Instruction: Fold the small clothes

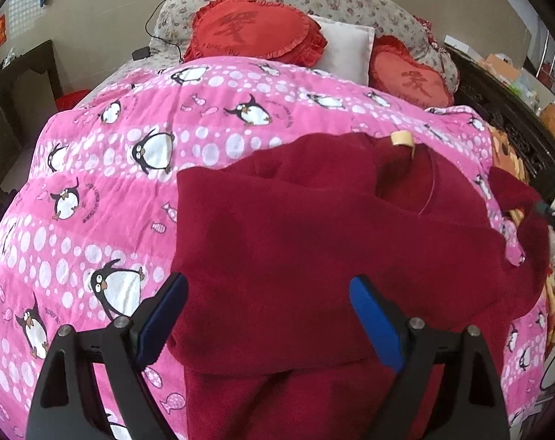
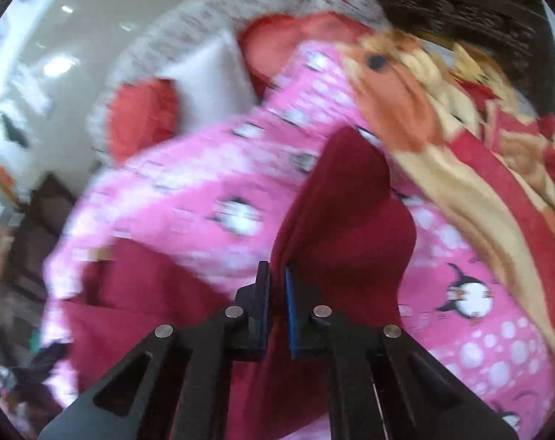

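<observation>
Garment: dark red fleece top (image 1: pixel 314 242) lies on the penguin quilt (image 1: pixel 123 168), body flat, partly folded.
Sleeve: I judge this fold unfinished; my right gripper (image 2: pixel 276 275) is clamped on it, lifted.
Left gripper (image 1: pixel 268 300): jaws apart, holding nothing, above the hem.
Remaining: sleeves, final fold.

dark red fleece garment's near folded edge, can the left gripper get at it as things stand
Probably yes. The left gripper has its jaws open right over the dark red fleece garment, with nothing lying between them. The right gripper pinches a sleeve well off to the side.
</observation>
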The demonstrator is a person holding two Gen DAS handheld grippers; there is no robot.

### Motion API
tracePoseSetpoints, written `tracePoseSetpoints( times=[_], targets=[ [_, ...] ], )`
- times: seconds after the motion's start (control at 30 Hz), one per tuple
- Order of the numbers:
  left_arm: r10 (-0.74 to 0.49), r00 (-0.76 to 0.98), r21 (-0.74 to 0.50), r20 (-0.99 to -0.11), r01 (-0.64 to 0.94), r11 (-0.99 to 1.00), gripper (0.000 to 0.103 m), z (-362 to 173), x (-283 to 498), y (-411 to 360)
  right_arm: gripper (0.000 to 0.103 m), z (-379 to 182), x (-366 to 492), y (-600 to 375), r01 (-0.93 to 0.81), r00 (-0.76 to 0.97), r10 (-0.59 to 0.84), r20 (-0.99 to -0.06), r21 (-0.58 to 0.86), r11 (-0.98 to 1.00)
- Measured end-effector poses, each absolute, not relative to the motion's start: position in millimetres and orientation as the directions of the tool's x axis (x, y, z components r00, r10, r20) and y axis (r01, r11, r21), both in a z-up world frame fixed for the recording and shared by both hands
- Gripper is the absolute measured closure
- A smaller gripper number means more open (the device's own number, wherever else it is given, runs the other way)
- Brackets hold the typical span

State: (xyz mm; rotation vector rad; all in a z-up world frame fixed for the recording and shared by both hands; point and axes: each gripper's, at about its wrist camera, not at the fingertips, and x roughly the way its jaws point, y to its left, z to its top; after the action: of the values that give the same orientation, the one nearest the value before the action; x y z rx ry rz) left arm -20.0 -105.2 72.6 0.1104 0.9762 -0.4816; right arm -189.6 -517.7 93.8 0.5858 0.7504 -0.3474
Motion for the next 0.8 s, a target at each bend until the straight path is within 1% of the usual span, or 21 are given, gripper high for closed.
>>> tracePoseSetpoints(
  times=[0.1, 0.2, 0.27, 0.33, 0.37, 0.43, 0.53, 0.7, 0.8],
  targets=[
    [-0.368, 0.457, -0.166, -0.809, 0.423, 0.891, 0.01, 75.6, -19.2, -102.6, 0.103, 126.2, -188.7, -475.6, 0.336, 0.769, -0.001, -0.639, 0.402, 0.852],
    [-0.405, 0.443, -0.22, -0.8, 0.412, 0.884, 0.01, 77.3, -19.8, -100.8, 0.103, 138.7, -183.6, -426.5, 0.157, 0.803, 0.124, -0.584, 0.407, 0.9],
    [-0.439, 0.426, -0.267, -0.791, 0.406, 0.874, 0.01, 78.4, -20.5, -99.9, 0.103, 127.7, -177.9, -395.7, 0.068, 0.779, 0.225, -0.585, 0.436, 0.897],
    [-0.463, 0.414, -0.301, -0.784, 0.399, 0.866, 0.01, 80.0, -21.0, -101.0, 0.103, 105.5, -171.8, -378.2, 0.046, 0.737, 0.293, -0.609, 0.478, 0.877],
    [-0.476, 0.406, -0.316, -0.78, 0.401, 0.86, 0.01, 81.1, -20.9, -102.3, 0.103, 88.8, -167.7, -372.1, 0.058, 0.696, 0.322, -0.642, 0.497, 0.866],
    [-0.487, 0.399, -0.321, -0.777, 0.414, 0.852, 0.01, 83.8, -22.3, -108.0, 0.103, 67.9, -166.4, -370.0, 0.104, 0.652, 0.329, -0.683, 0.511, 0.853],
    [-0.49, 0.404, -0.304, -0.772, 0.443, 0.844, 0.01, 86.5, -24.4, -121.2, 0.103, 59.5, -174.0, -375.5, 0.154, 0.652, 0.297, -0.698, 0.506, 0.849],
    [-0.51, 0.375, -0.318, -0.774, 0.466, 0.826, 0.01, 83.3, -27.1, -145.4, 0.096, 97.7, -179.5, -369.1, 0.109, 0.717, 0.216, -0.663, 0.413, 0.904],
    [-0.513, 0.374, -0.309, -0.773, 0.485, 0.818, 0.01, 83.0, -32.3, -155.0, 0.092, 115.7, -163.8, -369.7, 0.112, 0.741, 0.169, -0.65, 0.368, 0.923]
  ],
)
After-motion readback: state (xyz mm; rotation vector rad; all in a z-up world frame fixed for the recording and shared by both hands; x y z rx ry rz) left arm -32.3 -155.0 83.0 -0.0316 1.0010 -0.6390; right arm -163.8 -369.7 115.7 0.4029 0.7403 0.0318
